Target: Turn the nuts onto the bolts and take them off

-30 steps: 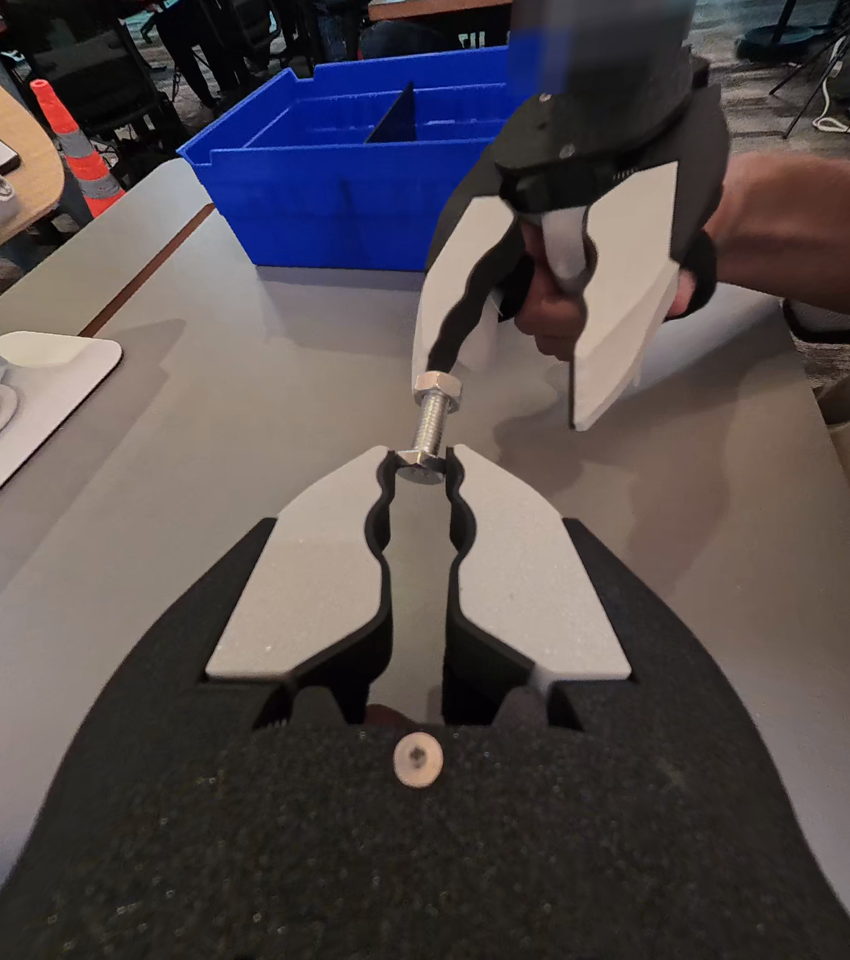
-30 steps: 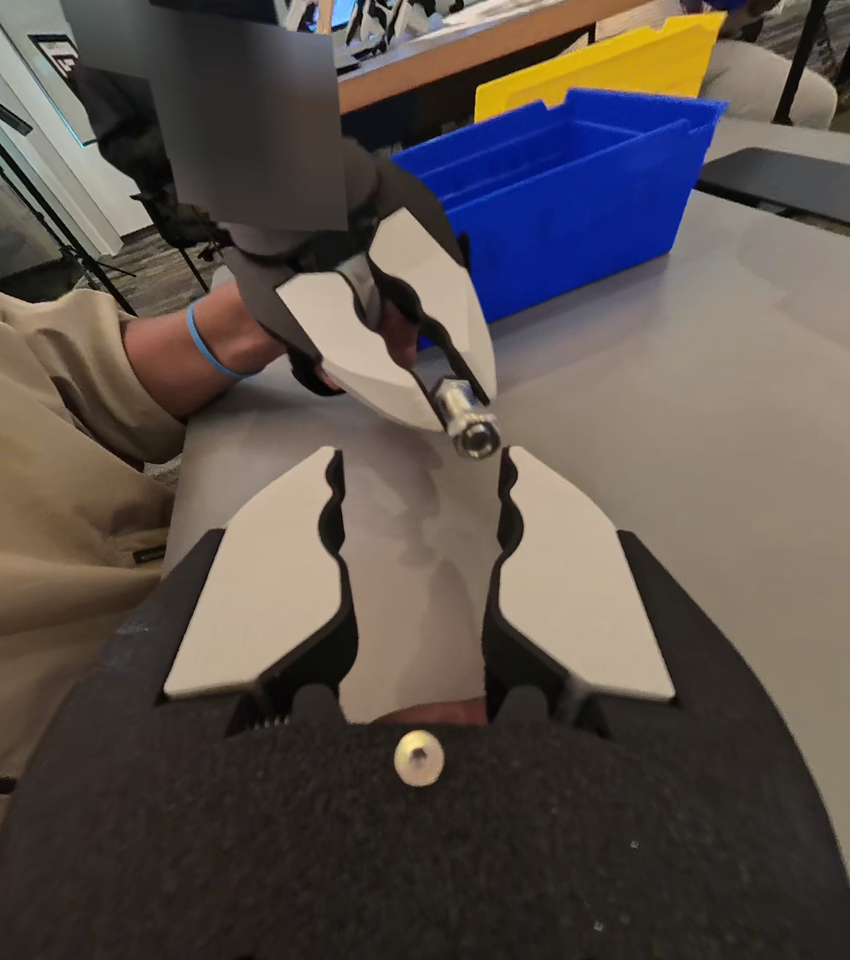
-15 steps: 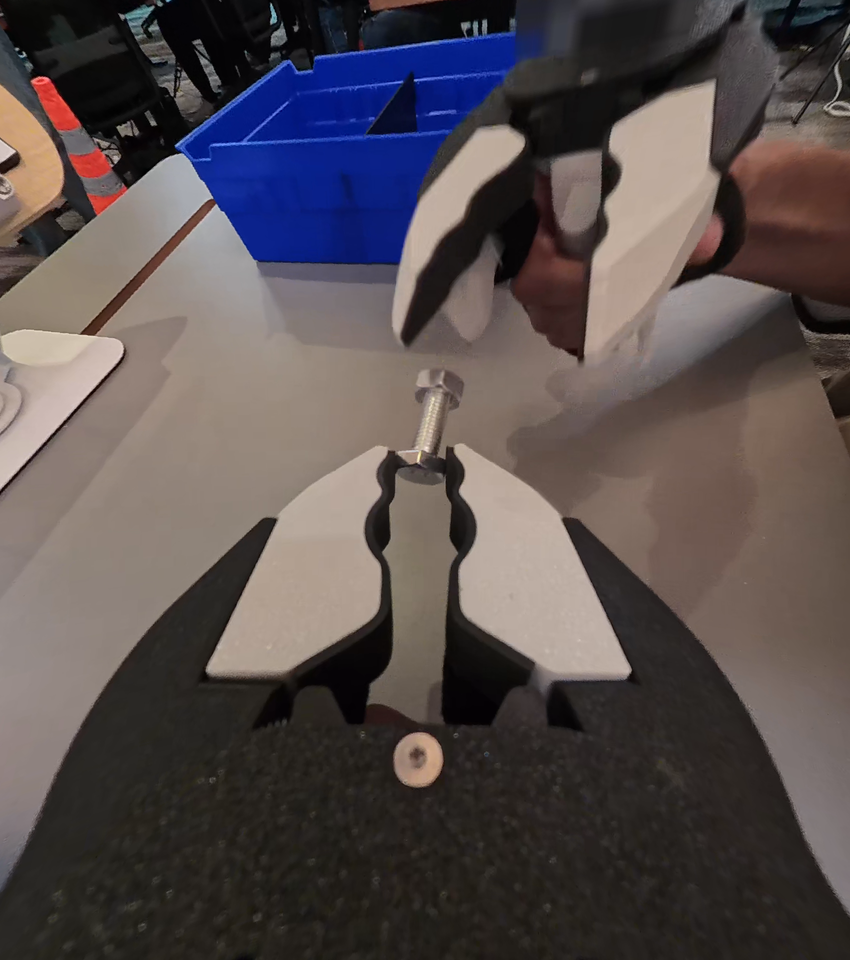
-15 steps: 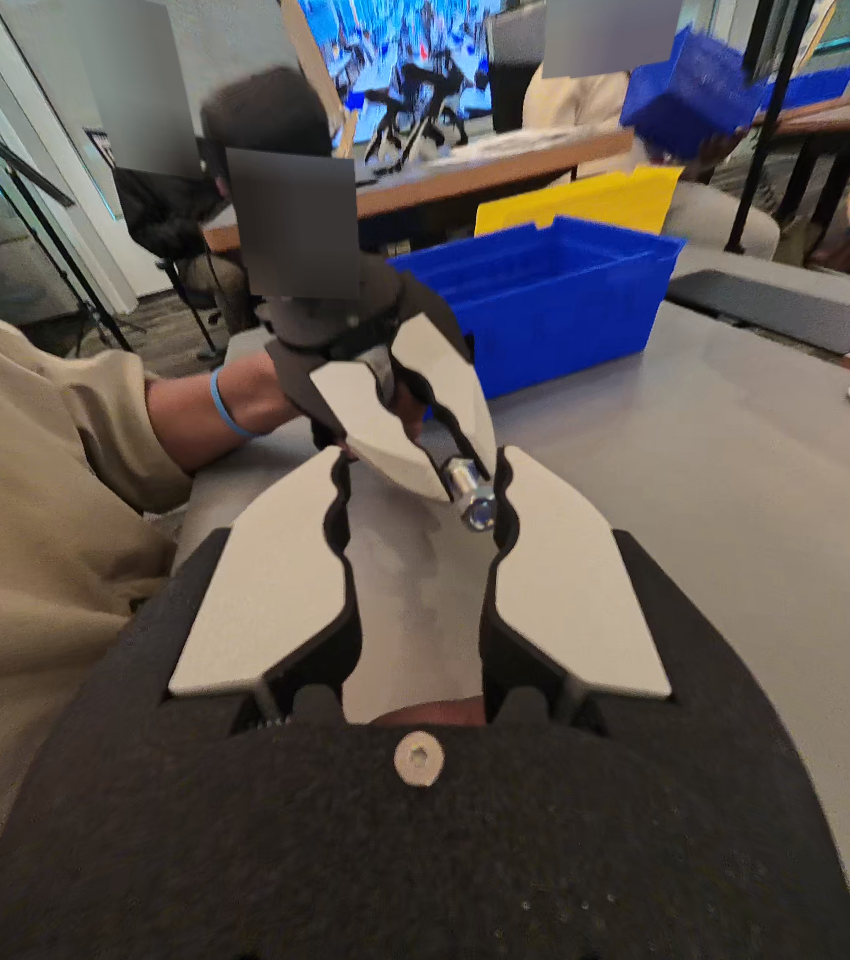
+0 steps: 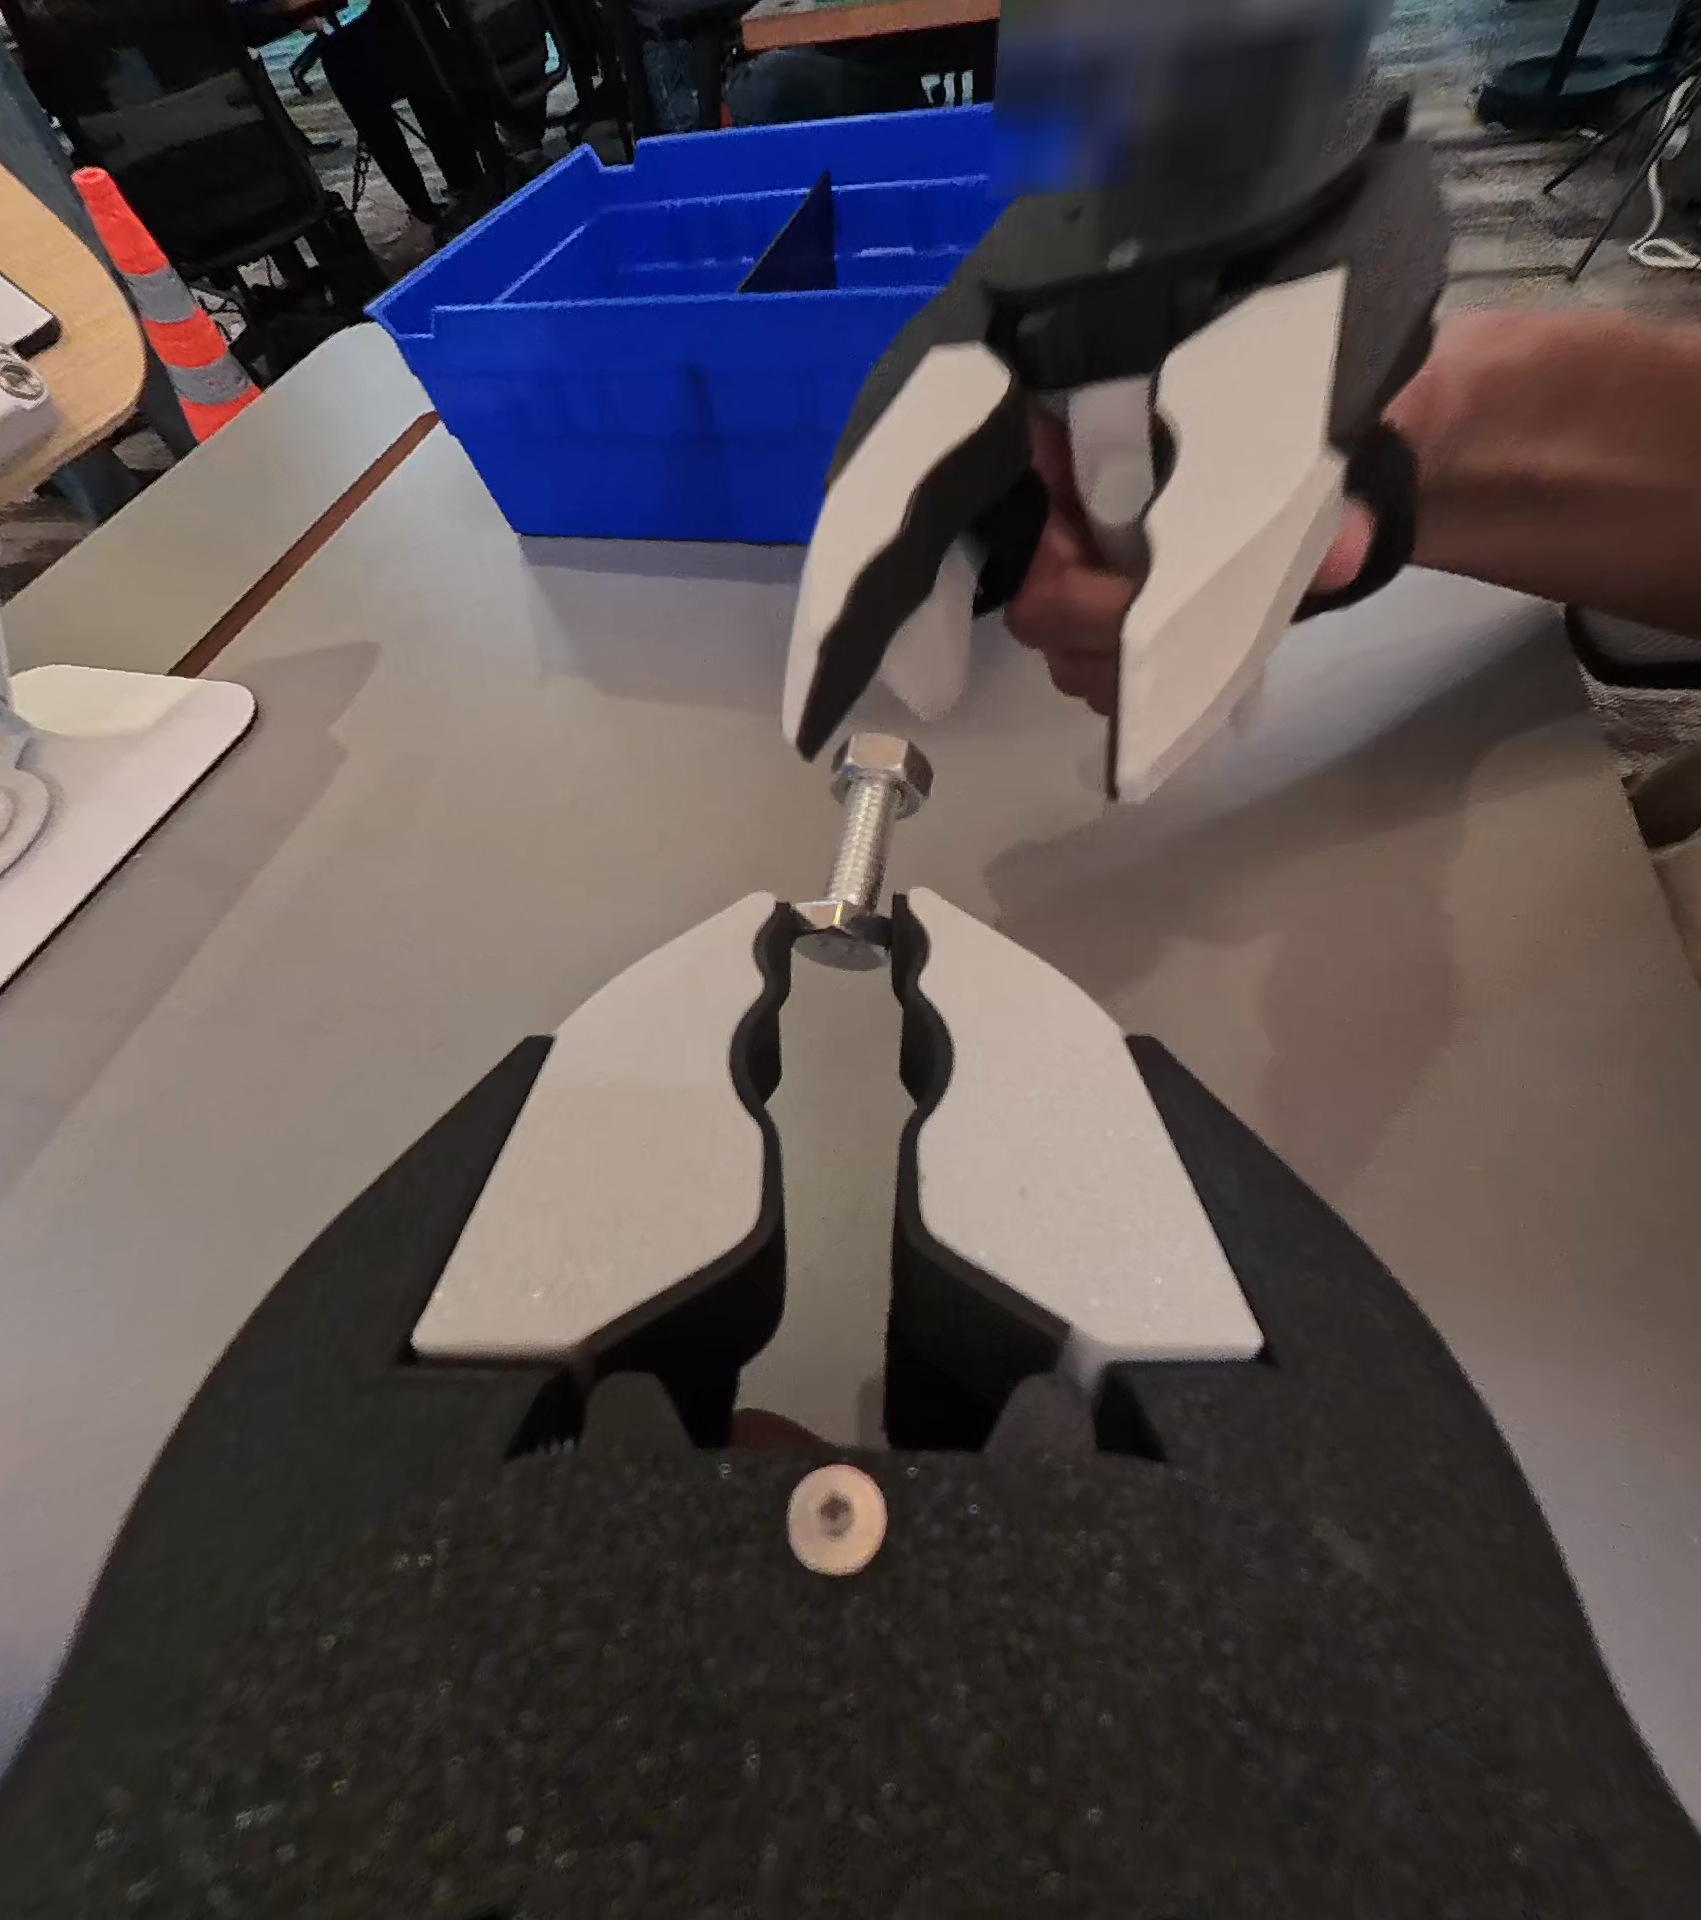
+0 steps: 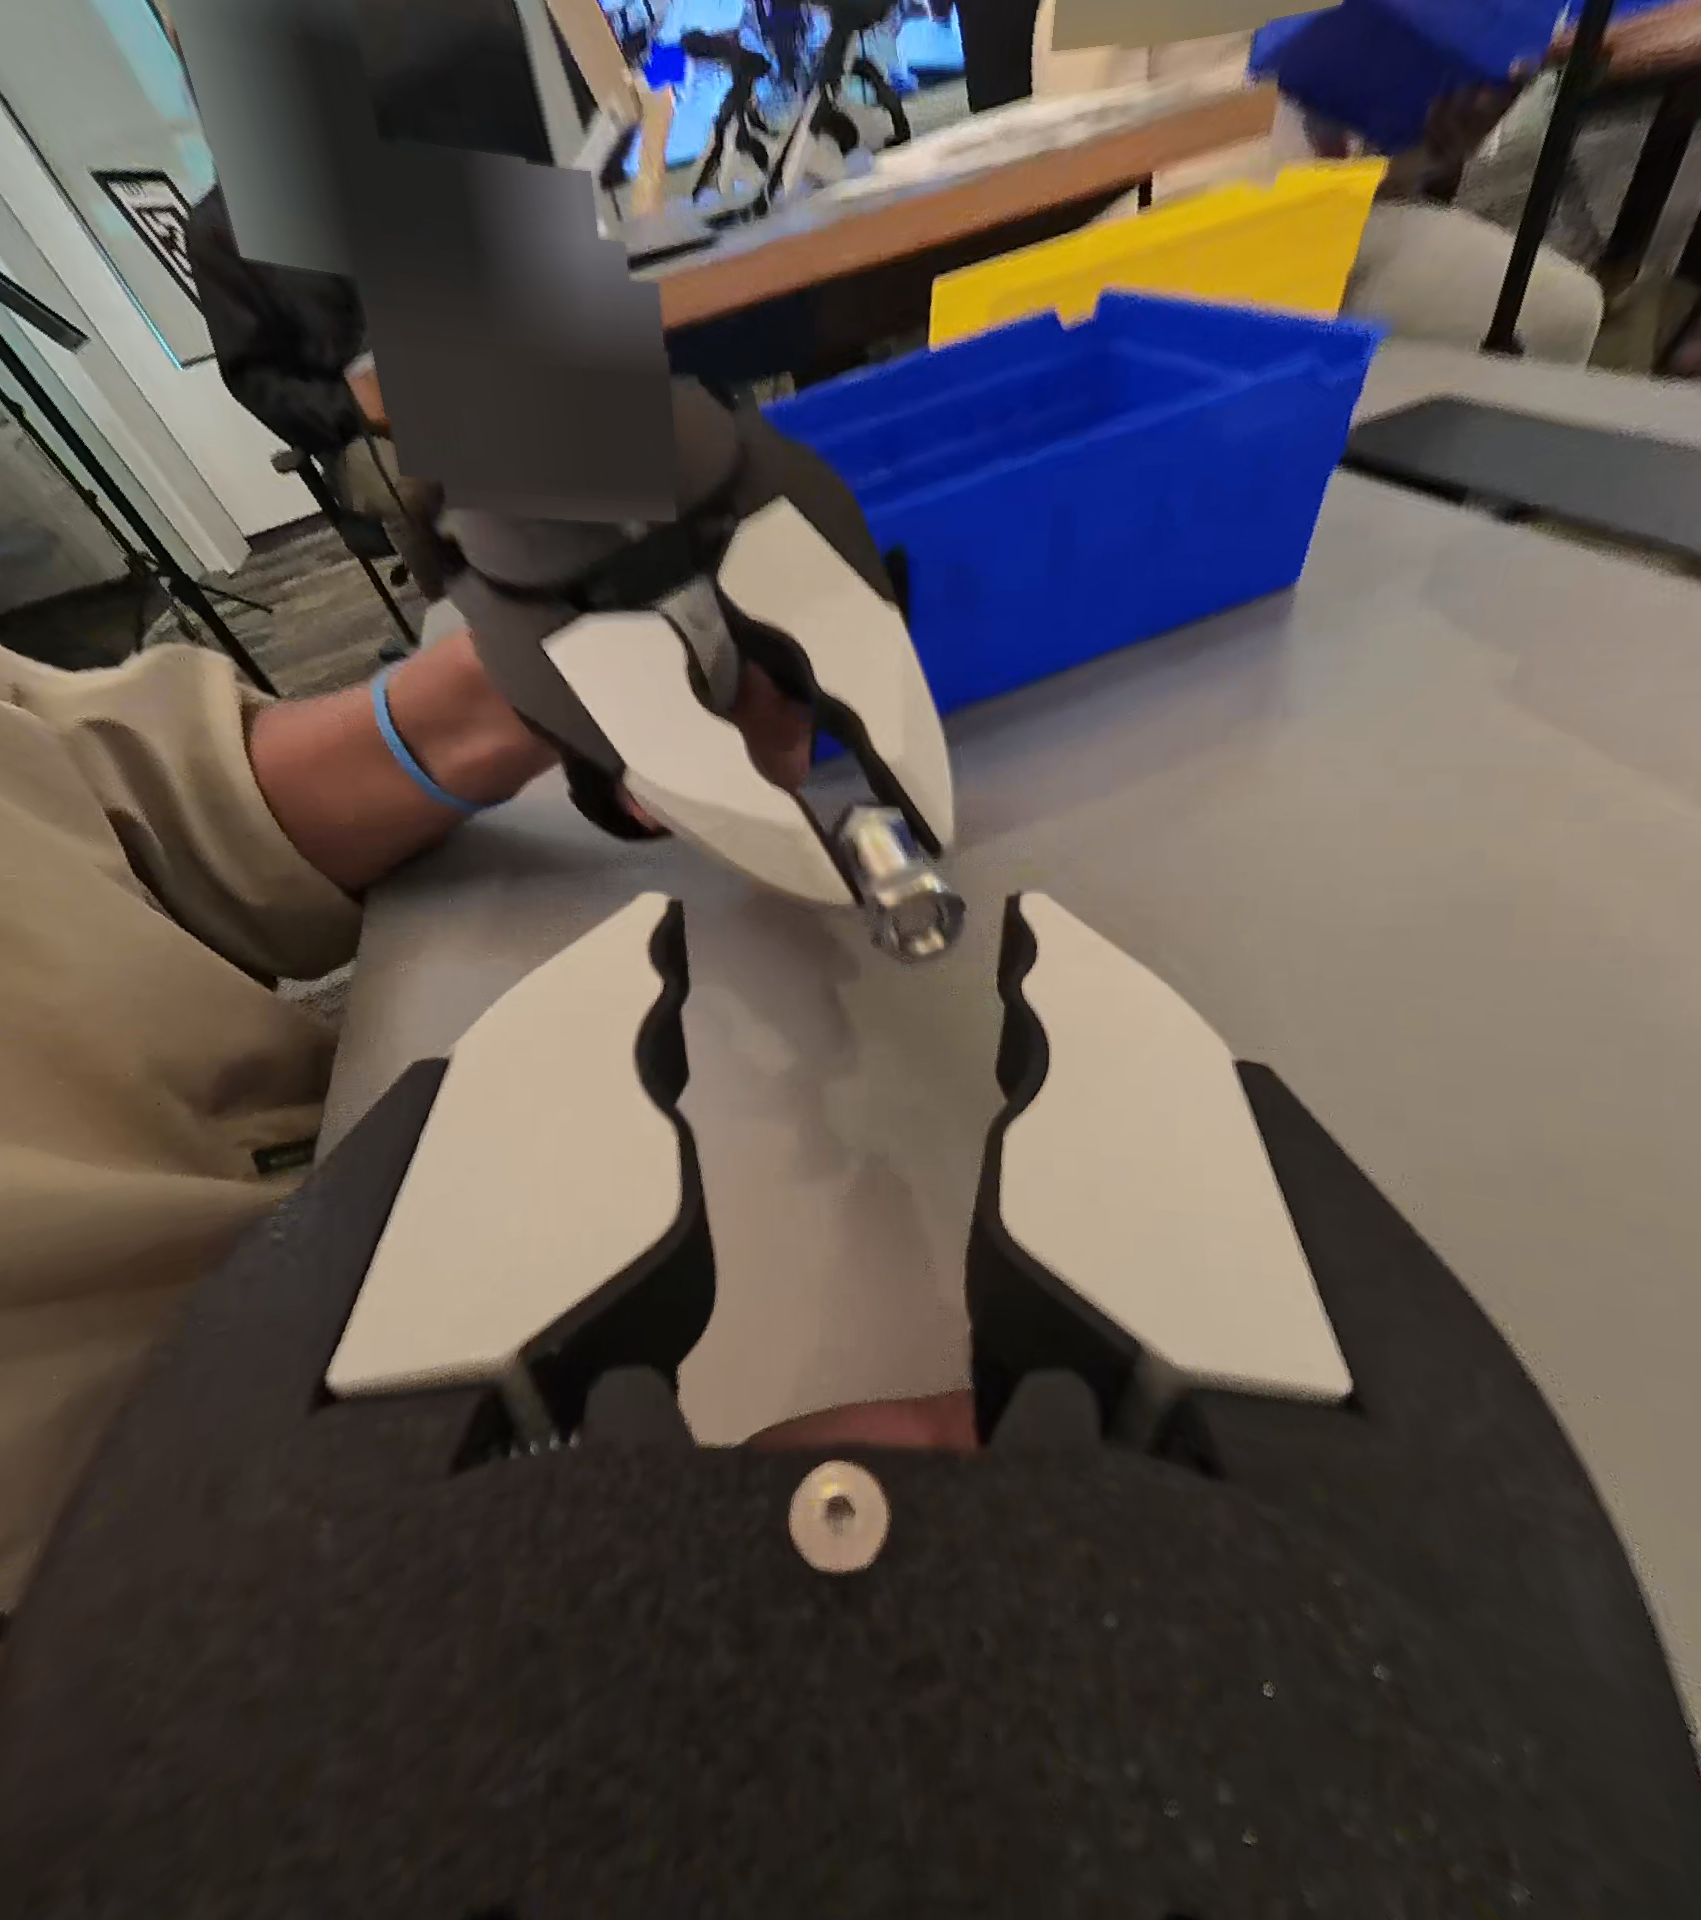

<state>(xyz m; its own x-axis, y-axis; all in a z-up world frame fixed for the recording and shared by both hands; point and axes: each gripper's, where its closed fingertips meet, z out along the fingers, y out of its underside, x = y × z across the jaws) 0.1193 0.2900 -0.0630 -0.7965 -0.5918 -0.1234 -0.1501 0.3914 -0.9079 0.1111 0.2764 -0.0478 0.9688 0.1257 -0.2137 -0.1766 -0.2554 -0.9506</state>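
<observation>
Left tongs [image 5: 841, 914], lower centre of frame: clamped on bolt [image 5: 854, 868] head, shank pointing away above grey table [image 5: 513, 831]. Nut [image 5: 880, 767] at bolt's far tip. Right tongs [image 5: 960, 748] beyond, spread wide, one fingertip at nut. Blue bin [image 5: 680, 416] upper centre.

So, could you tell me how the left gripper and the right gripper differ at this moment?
The left gripper is shut on the bolt, pinching its head, while the right gripper is open and holds nothing. The left gripper's fingertips nearly meet; the right gripper's stand well apart, either side of the nut without gripping it. Both have white fingers with wavy black inner pads.
</observation>
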